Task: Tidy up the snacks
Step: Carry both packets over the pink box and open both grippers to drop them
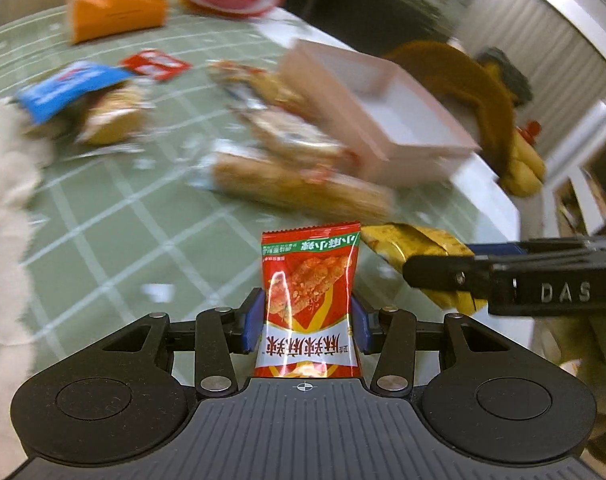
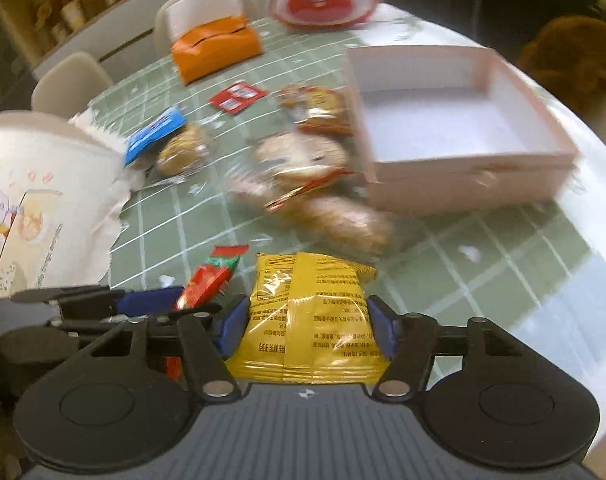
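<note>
Two grippers loaded above green checked table (image 2: 483,248): pink box (image 2: 463,128) empty near far-right edge, clear cloth before it. Right gripper (image 2: 307,322) clamps yellow packet (image 2: 311,320); left gripper (image 1: 309,320) clamps red packet (image 1: 311,300).

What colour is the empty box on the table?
Pale pink box with a white inside; the right wrist view shows it best.

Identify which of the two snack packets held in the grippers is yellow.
The yellow packet between the right gripper's fingers; the left gripper holds a red packet instead.
</note>
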